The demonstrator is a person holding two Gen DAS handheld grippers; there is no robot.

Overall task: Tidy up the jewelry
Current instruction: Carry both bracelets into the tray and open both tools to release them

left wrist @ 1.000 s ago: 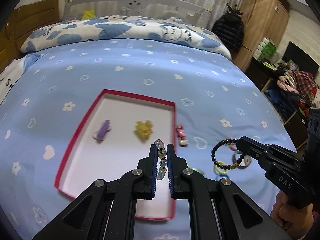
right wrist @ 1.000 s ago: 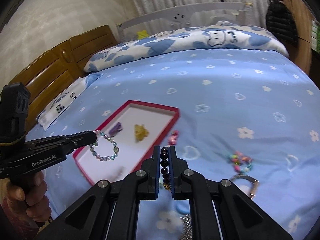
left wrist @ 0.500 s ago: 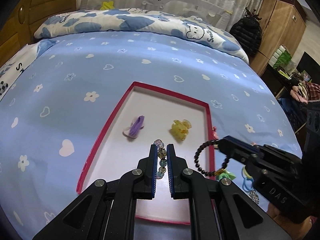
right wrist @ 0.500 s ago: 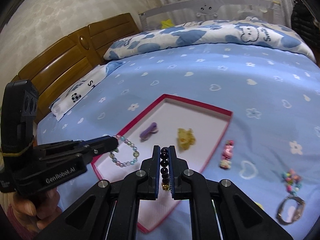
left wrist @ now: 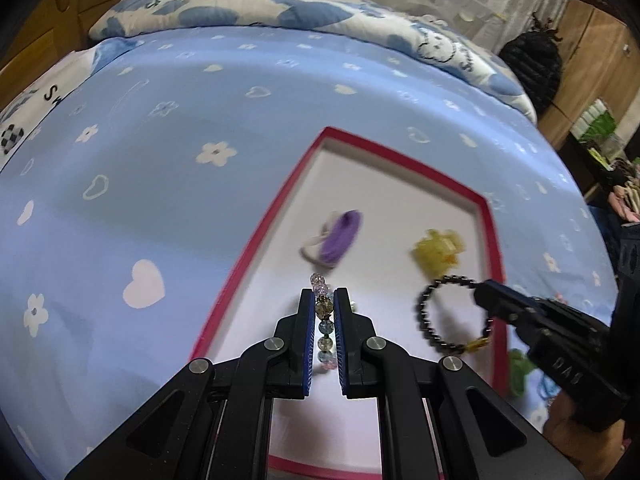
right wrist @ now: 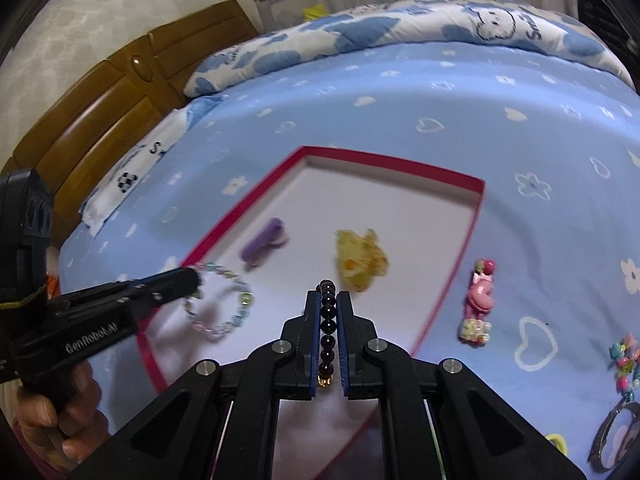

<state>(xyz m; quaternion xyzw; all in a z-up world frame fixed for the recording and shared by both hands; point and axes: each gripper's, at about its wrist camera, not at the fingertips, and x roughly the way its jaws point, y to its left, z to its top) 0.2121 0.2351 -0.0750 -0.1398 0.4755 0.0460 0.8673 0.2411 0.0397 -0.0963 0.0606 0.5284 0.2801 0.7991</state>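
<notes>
A shallow white tray with a red rim (left wrist: 404,160) (right wrist: 384,162) lies on the blue bedspread. Inside it rest a purple hair clip (left wrist: 340,237) (right wrist: 262,242) and a yellow hair clip (left wrist: 437,251) (right wrist: 362,258). My left gripper (left wrist: 324,298) (right wrist: 196,278) is shut on a pastel glass-bead bracelet (left wrist: 323,320) (right wrist: 224,304), which hangs over the tray's near left part. My right gripper (right wrist: 329,300) (left wrist: 486,290) is shut on a dark bead bracelet (right wrist: 327,328) (left wrist: 440,314) with a gold charm, held over the tray's near right part.
Outside the tray to the right lie a pink flamingo clip (right wrist: 480,300), a colourful bead piece (right wrist: 624,356), a watch-like band (right wrist: 612,440) and green and yellow items (left wrist: 520,372). A folded blue-and-white quilt (right wrist: 400,28) and wooden headboard (right wrist: 100,120) stand beyond. A hand (right wrist: 52,420) holds each gripper.
Both grippers have moved left and down with their bracelets, from beside the tray to over it. The tray and its two clips now look larger and nearer.
</notes>
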